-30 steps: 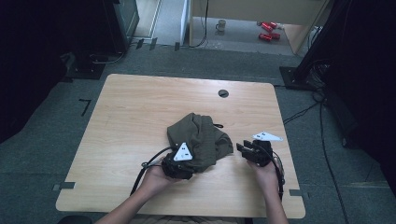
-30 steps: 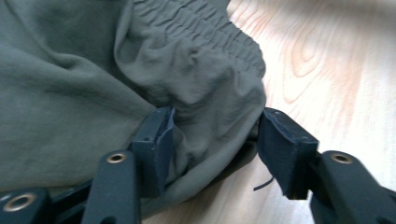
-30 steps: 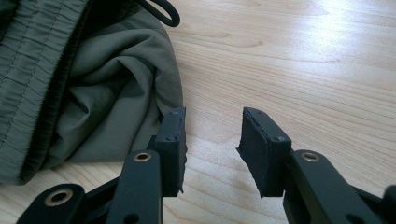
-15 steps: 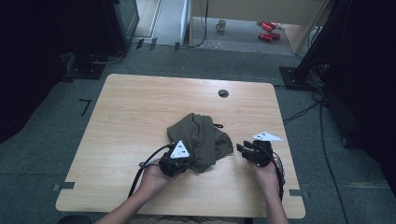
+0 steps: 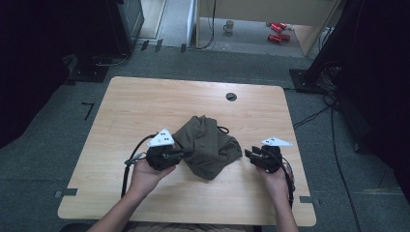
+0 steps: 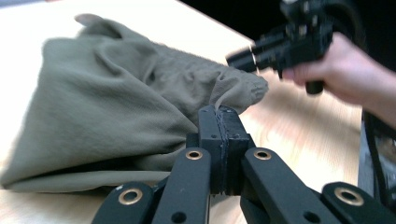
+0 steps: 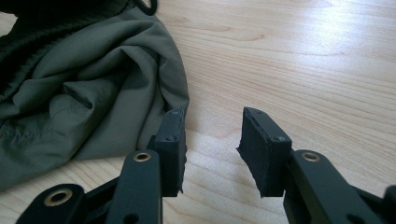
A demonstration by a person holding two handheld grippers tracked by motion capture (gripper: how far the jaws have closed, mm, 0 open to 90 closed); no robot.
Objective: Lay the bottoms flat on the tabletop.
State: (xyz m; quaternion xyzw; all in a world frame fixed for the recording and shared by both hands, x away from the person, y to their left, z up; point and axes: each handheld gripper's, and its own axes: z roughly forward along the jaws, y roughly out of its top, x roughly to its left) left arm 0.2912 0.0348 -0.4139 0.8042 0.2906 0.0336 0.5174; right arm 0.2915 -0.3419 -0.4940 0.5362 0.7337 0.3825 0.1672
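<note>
L gripper (image 6: 219, 116) clamped on edge of crumpled olive-green fabric garment (image 5: 205, 147), prob. to lift + spread it; R gripper (image 7: 212, 133) agape, empty, just beside hem on wooden tabletop (image 5: 145, 104), ready to pinch.

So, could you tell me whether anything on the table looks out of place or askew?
The olive garment lies crumpled in a heap on the table rather than flat. The left gripper is shut on a pinch of its edge, and the cloth looks pulled taut there. The right gripper is open beside it, holding nothing. Nothing looks spilled or damaged.
</note>
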